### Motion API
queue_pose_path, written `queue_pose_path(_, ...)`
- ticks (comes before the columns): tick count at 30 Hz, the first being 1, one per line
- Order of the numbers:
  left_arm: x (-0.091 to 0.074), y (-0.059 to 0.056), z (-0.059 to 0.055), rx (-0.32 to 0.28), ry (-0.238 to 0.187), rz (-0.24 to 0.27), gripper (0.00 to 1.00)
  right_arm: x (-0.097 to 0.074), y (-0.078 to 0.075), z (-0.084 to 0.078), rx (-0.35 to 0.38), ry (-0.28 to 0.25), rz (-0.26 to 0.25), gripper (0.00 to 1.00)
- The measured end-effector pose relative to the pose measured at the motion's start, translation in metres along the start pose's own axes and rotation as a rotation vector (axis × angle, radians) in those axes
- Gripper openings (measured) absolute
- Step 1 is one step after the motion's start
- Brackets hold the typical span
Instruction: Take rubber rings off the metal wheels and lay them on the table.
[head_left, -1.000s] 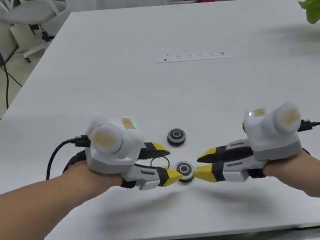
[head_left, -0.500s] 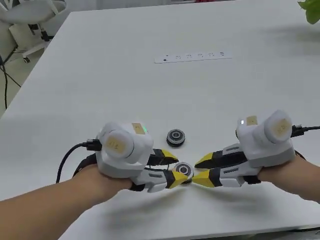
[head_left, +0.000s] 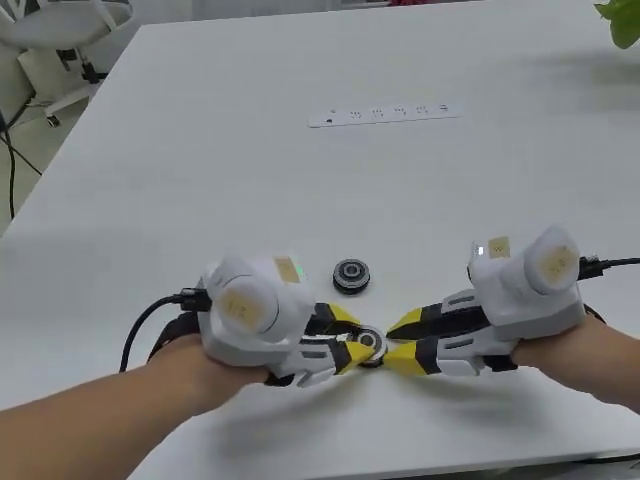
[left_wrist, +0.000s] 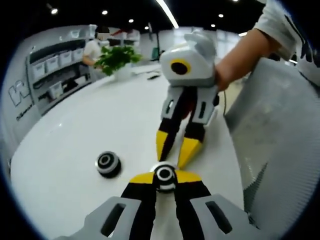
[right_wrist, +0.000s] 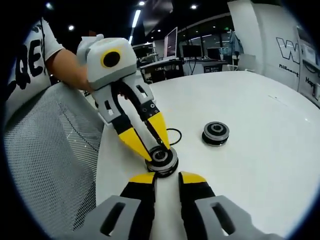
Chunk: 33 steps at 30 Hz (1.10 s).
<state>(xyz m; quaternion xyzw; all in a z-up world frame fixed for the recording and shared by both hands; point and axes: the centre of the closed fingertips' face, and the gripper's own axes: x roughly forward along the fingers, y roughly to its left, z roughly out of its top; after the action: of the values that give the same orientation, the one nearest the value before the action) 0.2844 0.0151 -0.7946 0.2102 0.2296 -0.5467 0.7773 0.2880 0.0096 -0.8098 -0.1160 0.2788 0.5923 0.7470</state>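
Head view: the two grippers meet tip to tip near the front edge of the white desk (head_left: 250, 150). The left gripper (head_left: 354, 338) has its yellow-tipped fingers (left_wrist: 142, 178) clamped on a metal wheel (head_left: 369, 342) that carries a black rubber ring and sits low on the desk. In the left gripper view the two tips press against opposite sides of it. The right gripper (head_left: 392, 342) points at the same wheel from the other side. In the right gripper view its fingers (right_wrist: 192, 178) stand apart, with the tips just short of the wheel and not touching it. A second wheel (head_left: 351, 275), also black-rimmed, lies flat on the desk just beyond the grippers, apart from both. A thin black loop (right_wrist: 173, 134) lies on the desk behind the left gripper's fingers. A white power strip (head_left: 385, 114) lies farther back.
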Motion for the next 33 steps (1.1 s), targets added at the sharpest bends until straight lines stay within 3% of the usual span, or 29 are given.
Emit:
queue_pose_path(6, 0.0, 0.003, 0.001, -0.042, -0.013, 0.008, 0.14, 0.0, -0.001, 0.0, -0.002, 0.002, 0.001, 0.14)
queue_pose_path(8, 0.0, 0.003, 0.002, -0.097, -0.031, 0.017, 0.14, 0.001, 0.0, 0.0, -0.002, 0.001, 0.01, 0.13)
queue_pose_path(10, 0.0, 0.004, 0.001, -0.089, -0.039, 0.015, 0.14, 0.001, 0.003, 0.001, 0.012, -0.006, 0.032, 0.1)
queue_pose_path(14, 0.0, 0.002, 0.001, -0.093, -0.06, 0.041, 0.14, 0.002, 0.0, -0.001, 0.052, -0.013, 0.026, 0.09)
queue_pose_path(17, 0.001, 0.003, 0.001, -0.094, -0.057, 0.051, 0.14, 0.0, 0.0, -0.005, 0.074, 0.011, 0.009, 0.0)
queue_pose_path(21, 0.001, 0.003, 0.001, -0.08, -0.053, 0.057, 0.14, 0.002, 0.0, -0.004, 0.105, 0.017, -0.002, 0.0)
queue_pose_path(25, 0.001, 0.004, 0.001, -0.082, -0.051, 0.054, 0.13, 0.001, -0.001, -0.004, 0.231, -0.014, 0.003, 0.0)
queue_pose_path(26, 0.001, 0.004, 0.001, -0.093, -0.049, 0.049, 0.13, 0.0, -0.001, 0.002, 0.273, -0.059, 0.016, 0.0)
queue_pose_path(28, 0.001, 0.004, 0.001, -0.098, -0.047, 0.046, 0.13, -0.004, -0.005, 0.0, 0.297, -0.061, 0.004, 0.0)
queue_pose_path(30, 0.001, 0.003, 0.001, -0.095, -0.043, 0.044, 0.13, -0.009, -0.008, 0.007, 0.369, -0.116, -0.003, 0.0)
queue_pose_path(33, 0.003, 0.001, 0.002, -0.089, -0.033, 0.044, 0.12, -0.014, -0.011, 0.01, 0.431, -0.154, 0.006, 0.0)
